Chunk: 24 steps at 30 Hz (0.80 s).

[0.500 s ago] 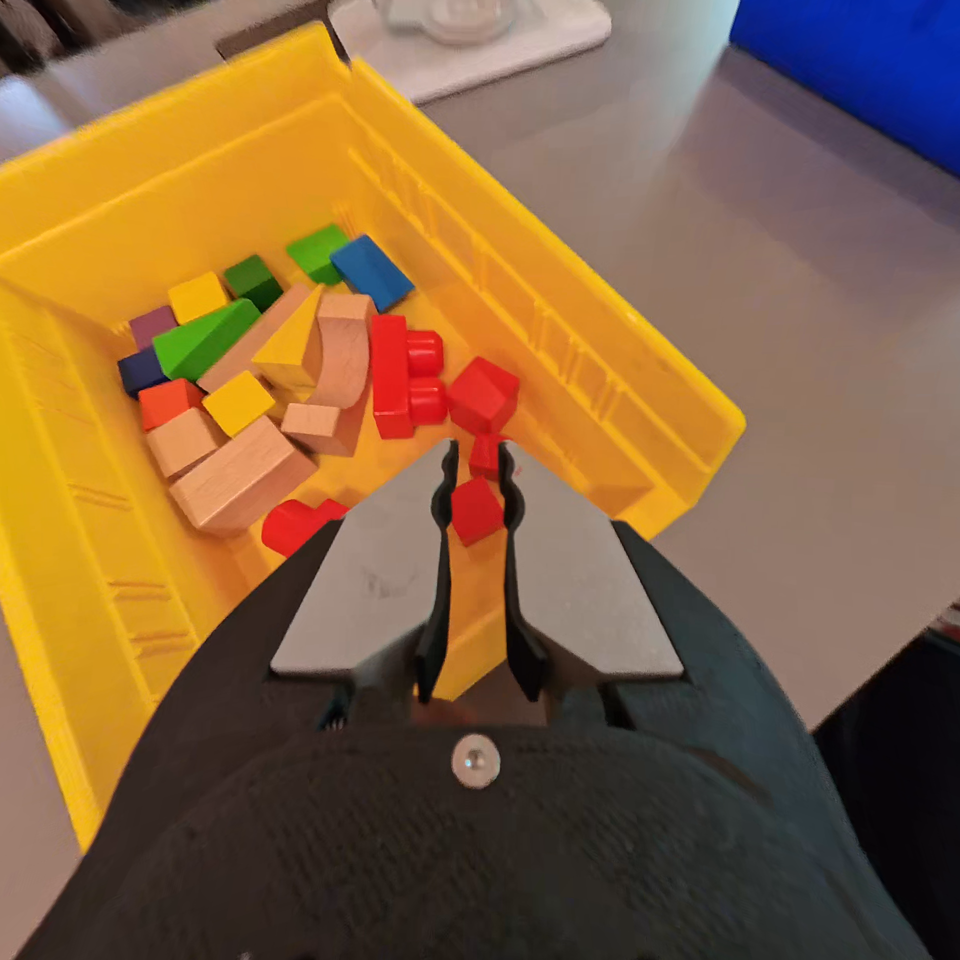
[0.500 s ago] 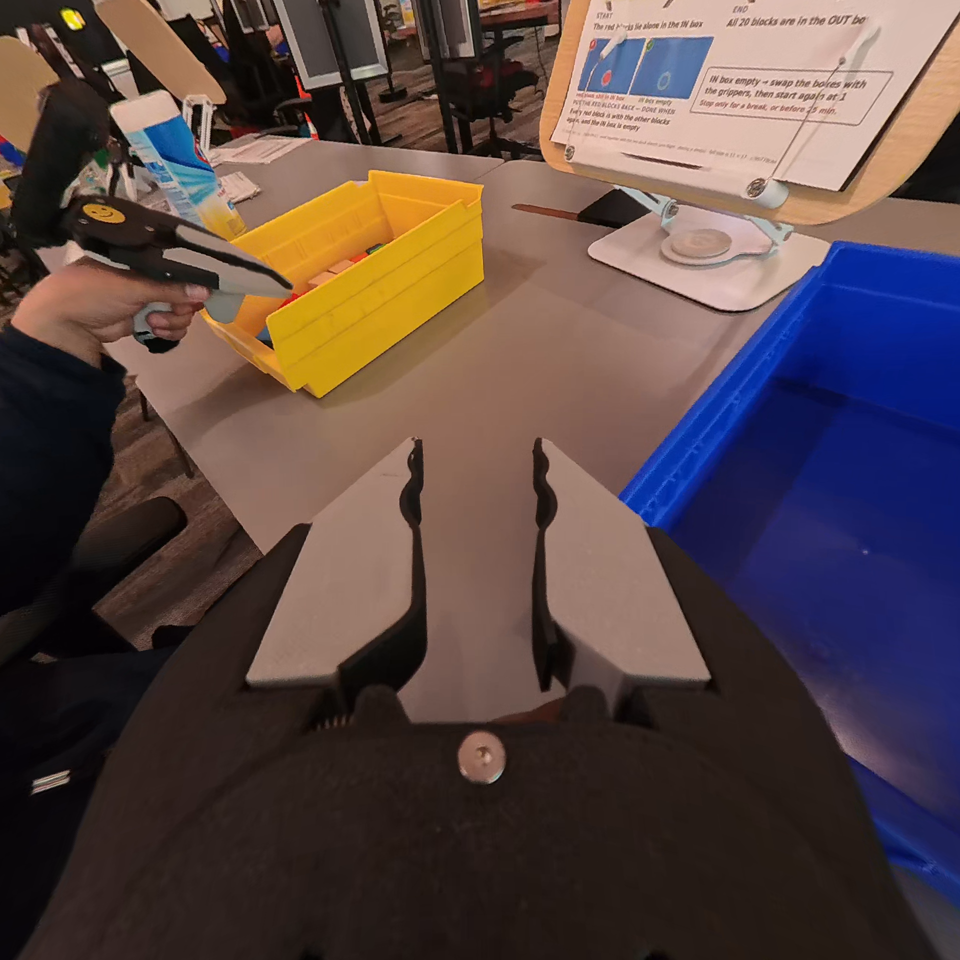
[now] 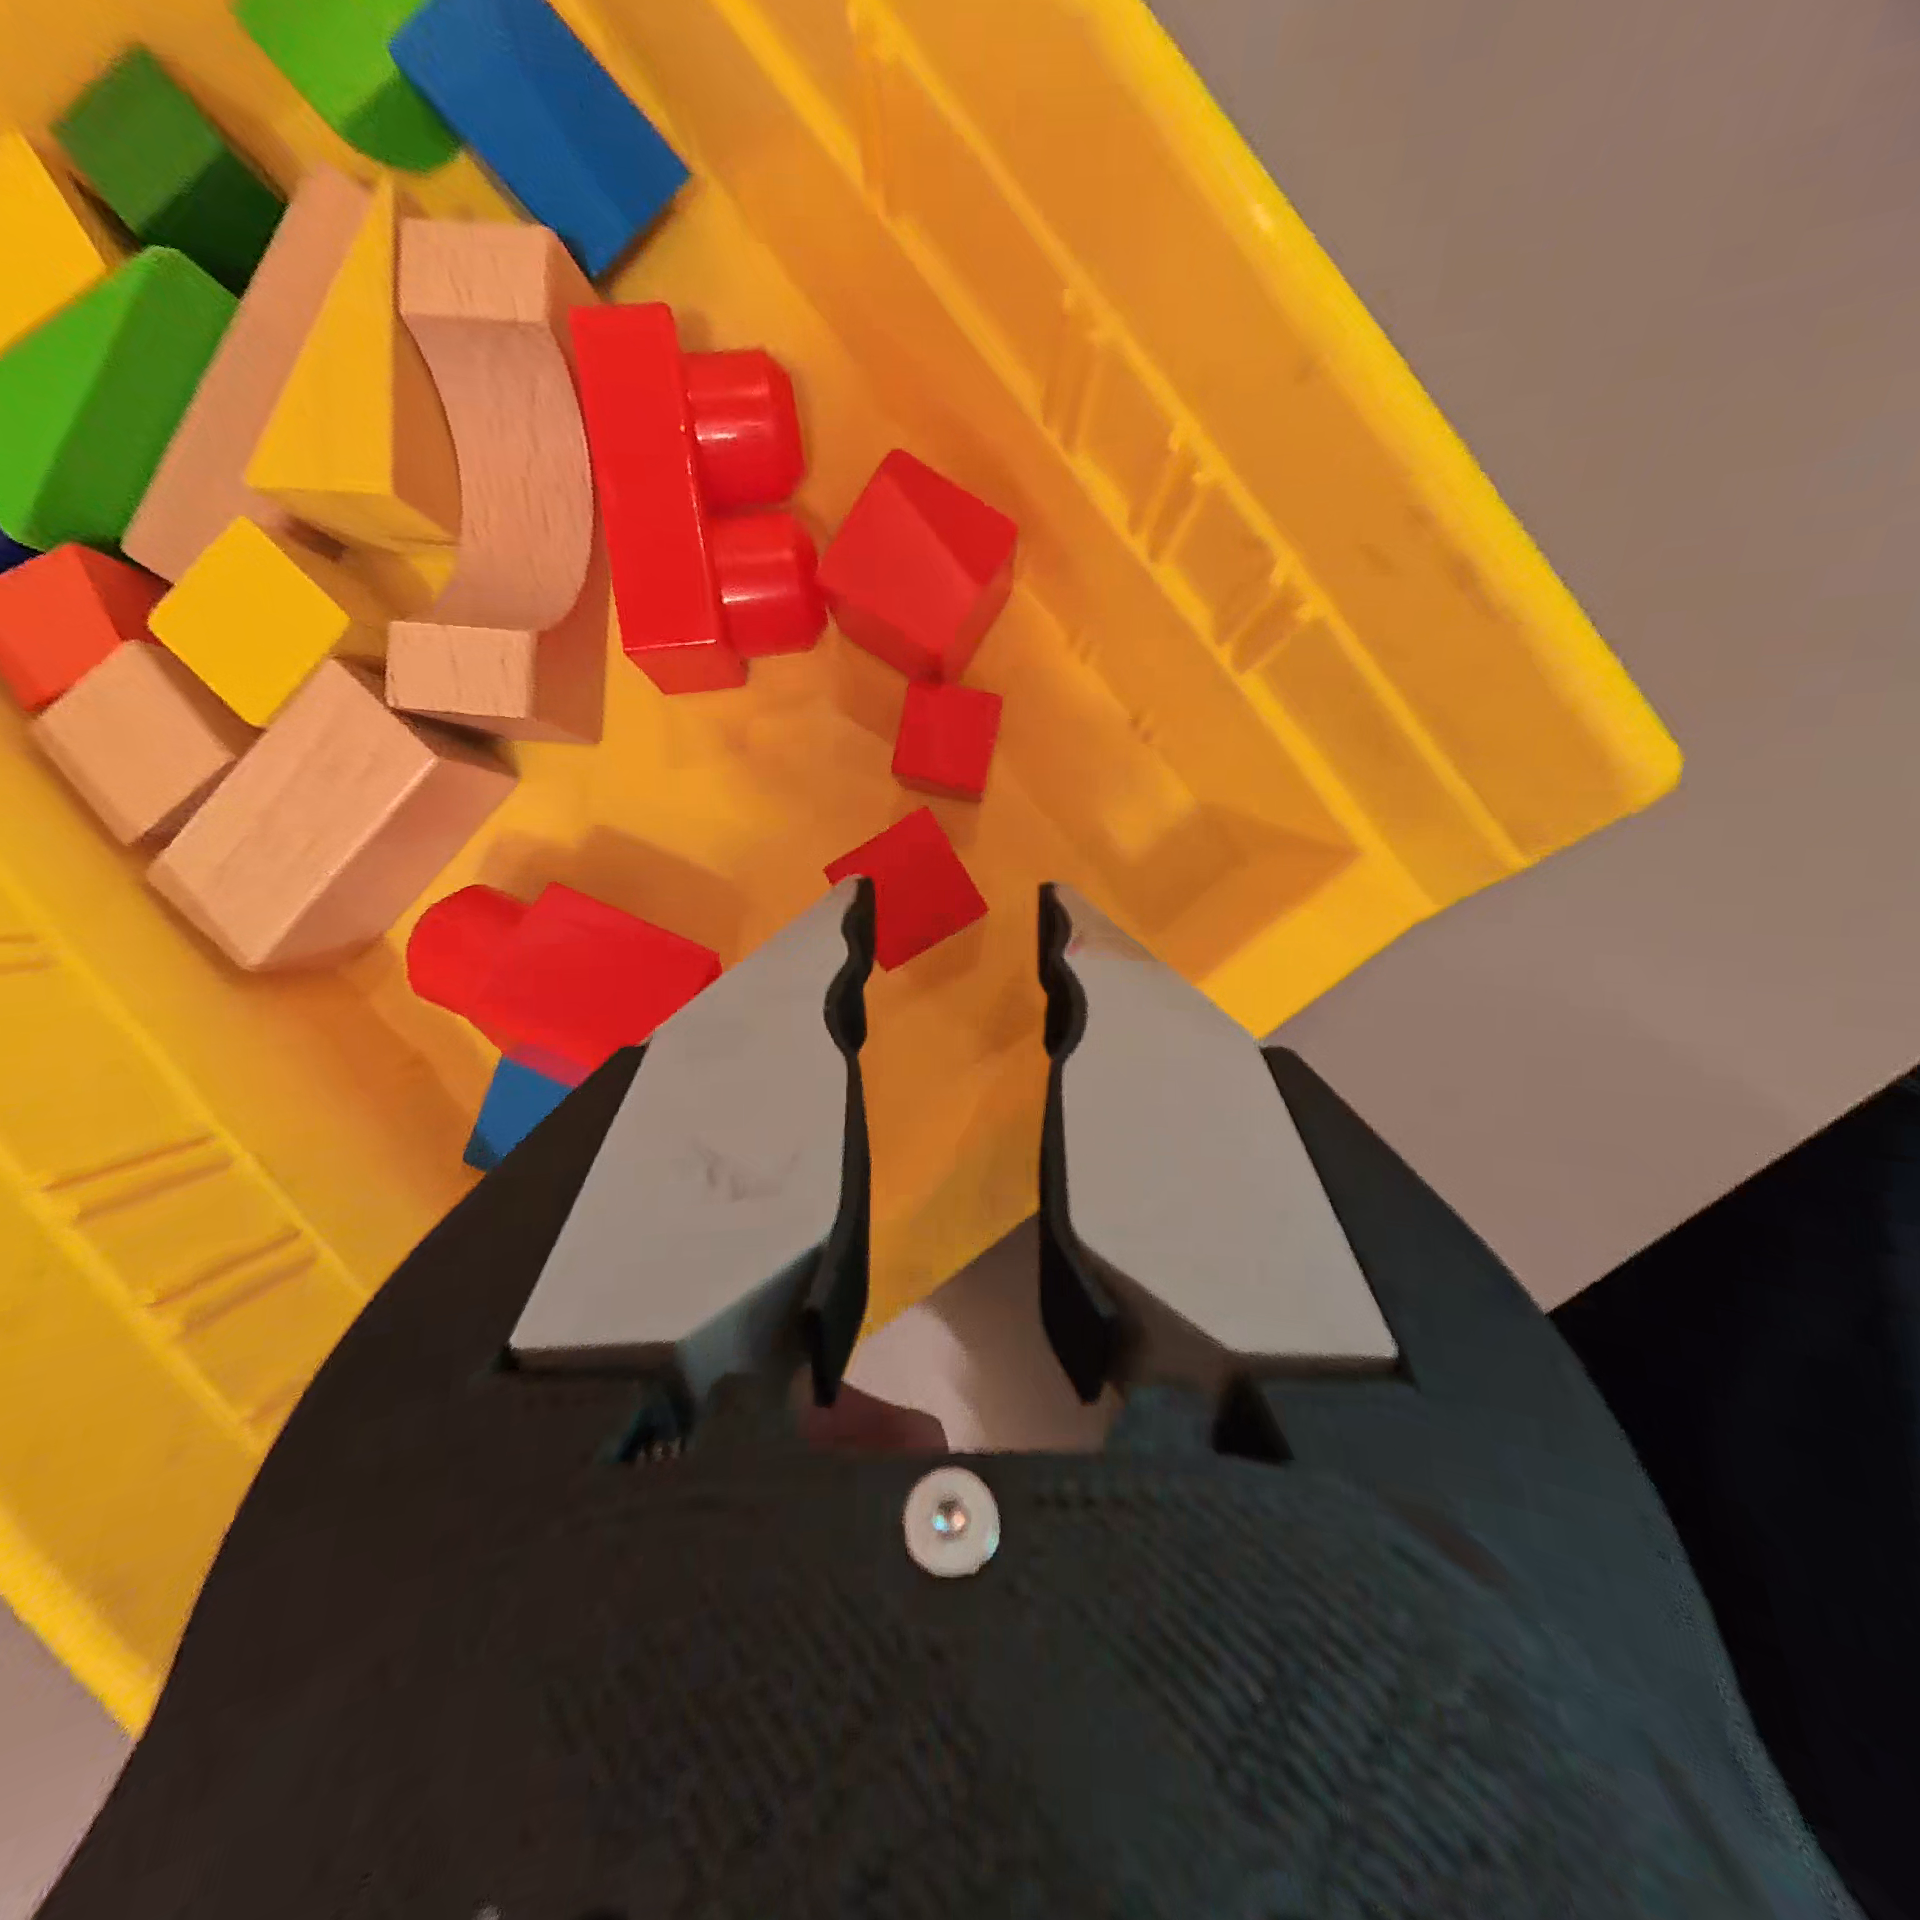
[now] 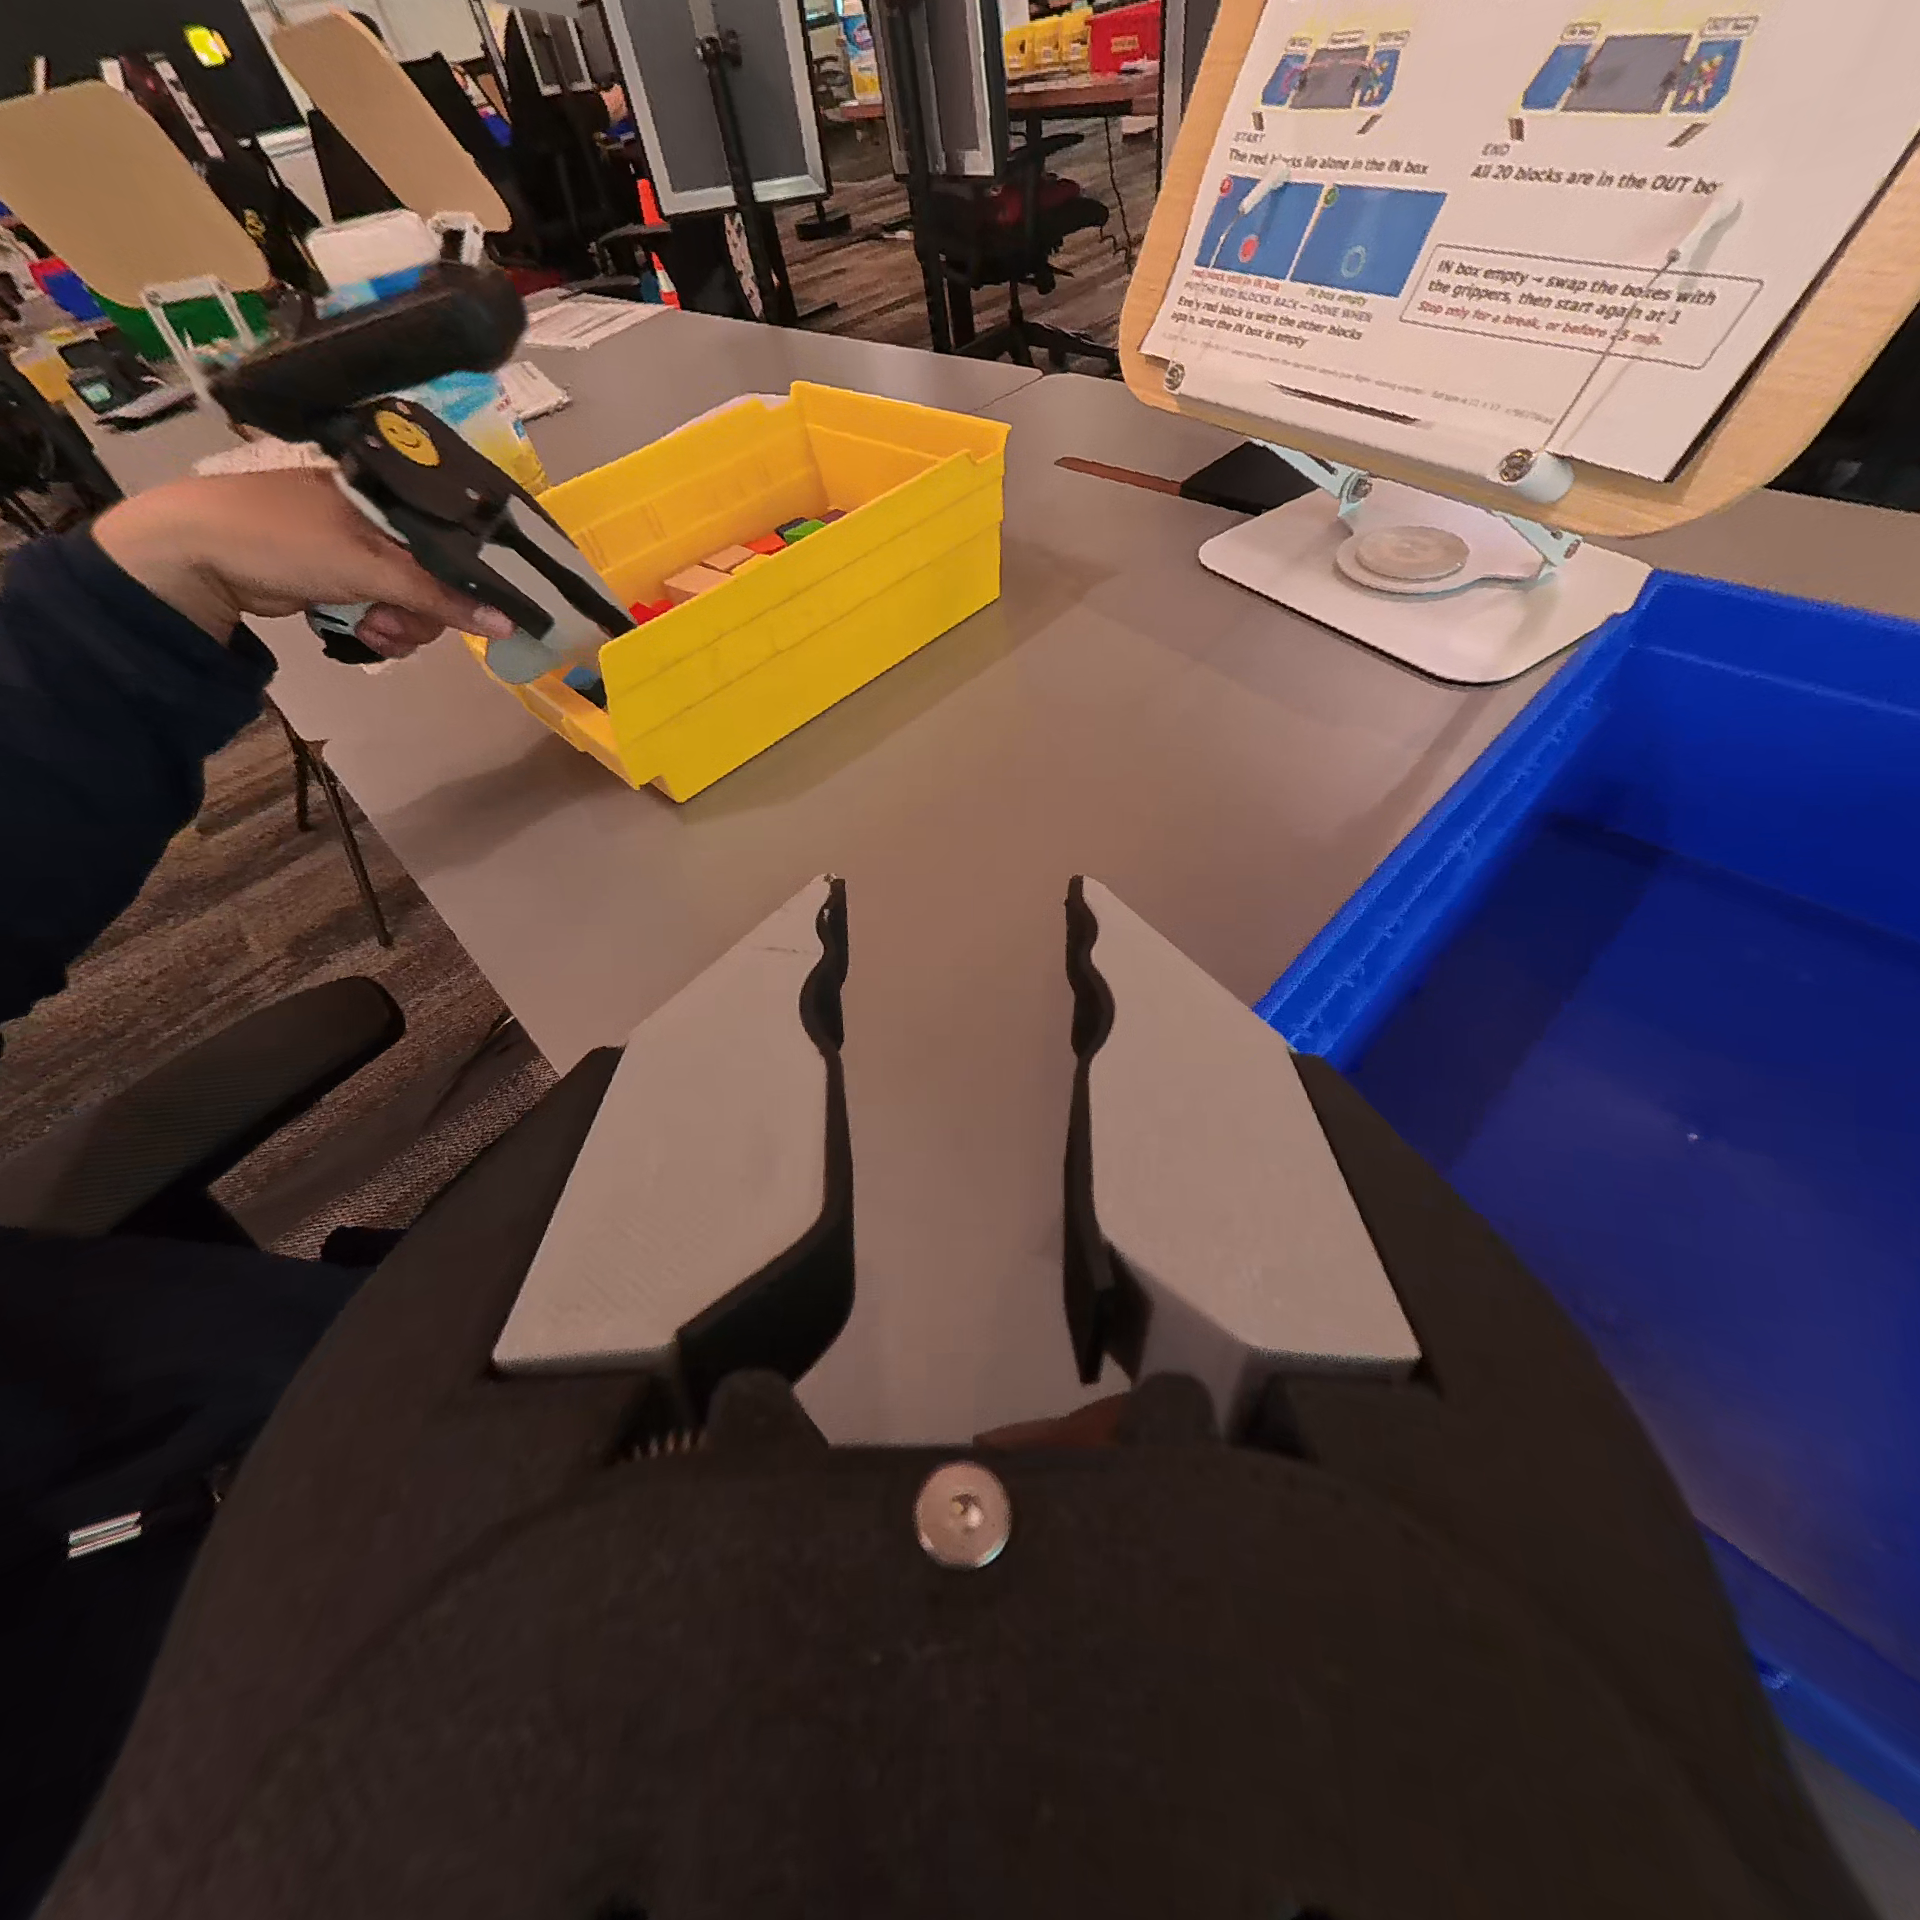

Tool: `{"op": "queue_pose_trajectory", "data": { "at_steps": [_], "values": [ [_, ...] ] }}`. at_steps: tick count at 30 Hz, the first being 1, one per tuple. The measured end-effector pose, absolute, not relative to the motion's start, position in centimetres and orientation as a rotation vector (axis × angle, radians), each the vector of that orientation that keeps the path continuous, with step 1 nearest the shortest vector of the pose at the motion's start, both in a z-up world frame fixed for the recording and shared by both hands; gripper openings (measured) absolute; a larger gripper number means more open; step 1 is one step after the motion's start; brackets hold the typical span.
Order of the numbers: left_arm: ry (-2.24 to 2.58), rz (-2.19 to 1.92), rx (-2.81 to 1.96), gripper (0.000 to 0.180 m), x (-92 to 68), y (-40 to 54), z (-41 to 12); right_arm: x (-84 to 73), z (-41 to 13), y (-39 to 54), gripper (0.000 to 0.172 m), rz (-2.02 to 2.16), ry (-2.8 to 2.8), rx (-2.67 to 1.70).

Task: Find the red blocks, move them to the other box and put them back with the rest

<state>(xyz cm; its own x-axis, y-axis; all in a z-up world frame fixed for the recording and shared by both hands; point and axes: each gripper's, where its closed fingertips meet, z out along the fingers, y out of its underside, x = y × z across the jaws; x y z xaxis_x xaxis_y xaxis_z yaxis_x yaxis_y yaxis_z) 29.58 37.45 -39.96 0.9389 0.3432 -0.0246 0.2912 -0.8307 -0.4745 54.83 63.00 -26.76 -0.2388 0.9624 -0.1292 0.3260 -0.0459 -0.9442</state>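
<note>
While our left gripper (image 3: pixel 948 914) hangs over the near corner of the yellow box (image 3: pixel 1351 582), its fingers stand apart with nothing clamped; a small red cube (image 3: pixel 914 883) lies on the box floor just at the left fingertip, the right pad clear of it. We see more red blocks in the box: another small cube (image 3: pixel 945 738) just beyond, a bigger red block (image 3: pixel 920 561) touching a red two-stud brick (image 3: pixel 686 499), and a red studded piece (image 3: pixel 551 961) toward the left of the fingers, on top of a blue block (image 3: pixel 514 1117). Wooden, yellow, green, blue and orange blocks crowd the far left part of the box. Our right gripper (image 4: pixel 956 914) is open and bare over the grey desk (image 4: pixel 1039 748), beside the near left corner of the blue box (image 4: pixel 1621 1039), whose visible floor is bare. The yellow box sits well apart, toward the desk's left edge. A stand with a printed sheet (image 4: pixel 1455 208) is at the far right.
</note>
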Motion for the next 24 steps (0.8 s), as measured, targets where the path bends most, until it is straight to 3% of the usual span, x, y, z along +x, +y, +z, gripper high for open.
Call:
{"op": "queue_pose_trajectory", "data": {
  "at_steps": [1, 5, 8, 12, 18, 24],
  "values": [
    [-0.459, 0.158, -2.631, 0.031, 29.4, 37.5, -40.3, 54.9, -26.6, 62.8, 0.040, 1.299, -1.612, -1.375],
    [-0.530, 0.085, -2.670, 0.040, 28.8, 37.7, -41.5, 55.3, -26.0, 62.3, 0.040, 1.294, -1.616, -1.342],
    [-0.569, -0.009, -2.691, 0.026, 29.2, 37.9, -41.8, 55.5, -25.7, 62.2, 0.040, 1.291, -1.613, -1.330],
    [-0.570, -0.040, -2.694, 0.026, 29.1, 37.9, -41.9, 55.7, -25.6, 62.3, 0.039, 1.297, -1.609, -1.331],
    [-0.649, -0.068, -2.720, 0.047, 28.2, 37.2, -42.4, 55.8, -25.6, 62.1, 0.040, 1.285, -1.625, -1.322],
    [-0.603, -0.102, -2.769, 0.032, 28.4, 37.6, -42.5, 56.0, -25.4, 61.9, 0.040, 1.283, -1.625, -1.314]
  ]
}}
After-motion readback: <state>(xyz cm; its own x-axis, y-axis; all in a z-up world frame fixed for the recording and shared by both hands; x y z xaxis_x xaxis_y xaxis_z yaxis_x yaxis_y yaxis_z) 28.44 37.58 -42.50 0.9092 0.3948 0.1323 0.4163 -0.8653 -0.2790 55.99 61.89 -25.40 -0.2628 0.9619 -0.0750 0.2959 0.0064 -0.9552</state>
